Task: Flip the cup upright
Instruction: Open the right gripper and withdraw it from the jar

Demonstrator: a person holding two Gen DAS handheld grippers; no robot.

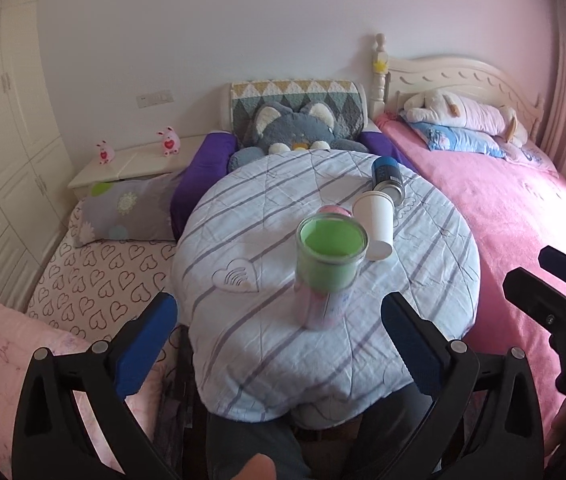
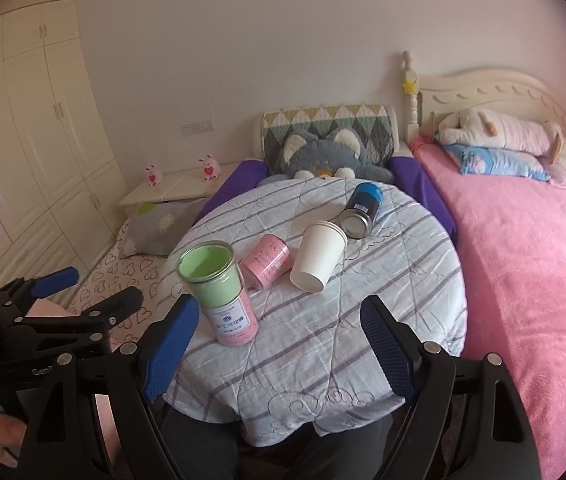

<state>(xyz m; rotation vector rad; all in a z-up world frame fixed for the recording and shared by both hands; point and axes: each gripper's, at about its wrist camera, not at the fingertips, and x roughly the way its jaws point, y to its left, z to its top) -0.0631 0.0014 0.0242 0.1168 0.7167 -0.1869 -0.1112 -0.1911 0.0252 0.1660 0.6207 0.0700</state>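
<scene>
A white paper cup (image 2: 320, 255) lies on its side on the round table with the striped cloth (image 2: 323, 340), its base end toward me; it also shows in the left wrist view (image 1: 375, 225). A green glass cup (image 2: 211, 276) stands on top of an upright pink can (image 2: 235, 322), seen in the left wrist view as the green cup (image 1: 331, 254). My left gripper (image 1: 279, 344) is open and empty, near the front of the table. My right gripper (image 2: 279, 344) is open and empty, short of the cup.
A second pink can (image 2: 267, 261) lies on its side left of the paper cup. A blue and silver can (image 2: 361, 210) lies behind the cup. A pink bed (image 2: 531, 280) is to the right, a heart-print bed (image 1: 103, 280) to the left, plush toys behind.
</scene>
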